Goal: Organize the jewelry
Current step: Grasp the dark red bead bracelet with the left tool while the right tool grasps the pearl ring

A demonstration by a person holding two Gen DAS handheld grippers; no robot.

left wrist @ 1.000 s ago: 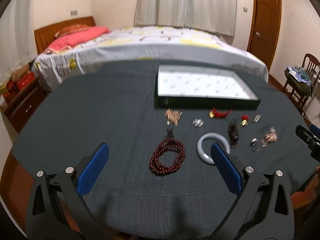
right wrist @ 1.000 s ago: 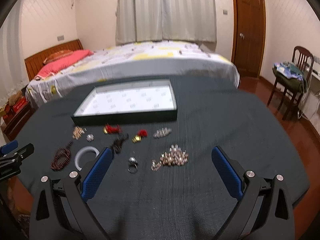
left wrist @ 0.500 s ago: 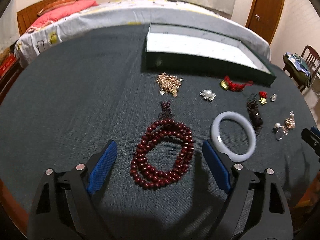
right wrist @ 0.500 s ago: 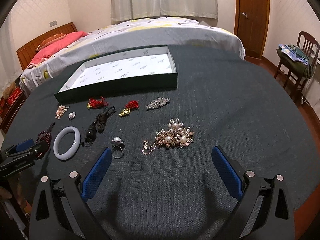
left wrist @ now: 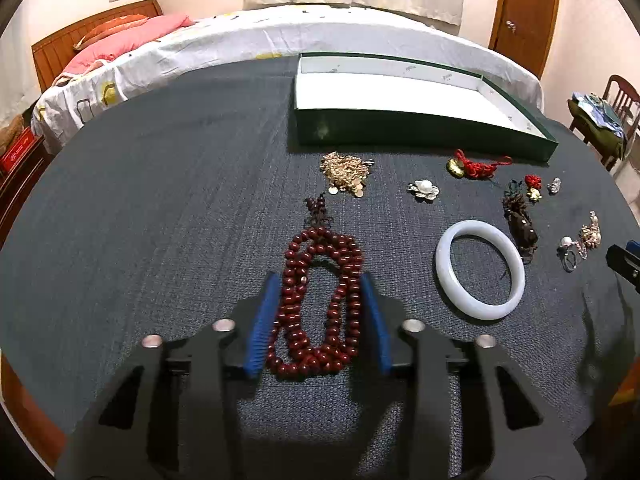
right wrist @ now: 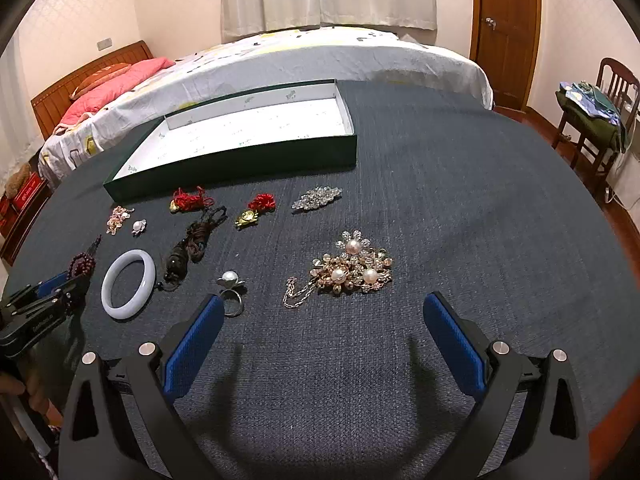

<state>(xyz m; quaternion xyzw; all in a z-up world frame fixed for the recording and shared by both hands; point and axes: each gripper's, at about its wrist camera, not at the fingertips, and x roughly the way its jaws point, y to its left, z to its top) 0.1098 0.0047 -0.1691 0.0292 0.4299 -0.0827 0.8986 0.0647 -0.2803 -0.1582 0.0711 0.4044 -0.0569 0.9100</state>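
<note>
The left tool (left wrist: 316, 316), narrowed onto the red bead string (left wrist: 318, 308) lying lengthwise between its pads, has the box (left wrist: 420, 132) toward the surface's far edge; the right tool (right wrist: 320, 336) gapes wide

Dark red bead strand (left wrist: 318, 304), coiled flat on the cloth, seemingly squeezed between blue pads (left wrist: 262, 320).

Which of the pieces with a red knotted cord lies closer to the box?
The larger red-cord charm, with the gold piece at its left end, lies almost against the green box front wall. The smaller red-cord charm lies to its right, farther out.
</note>
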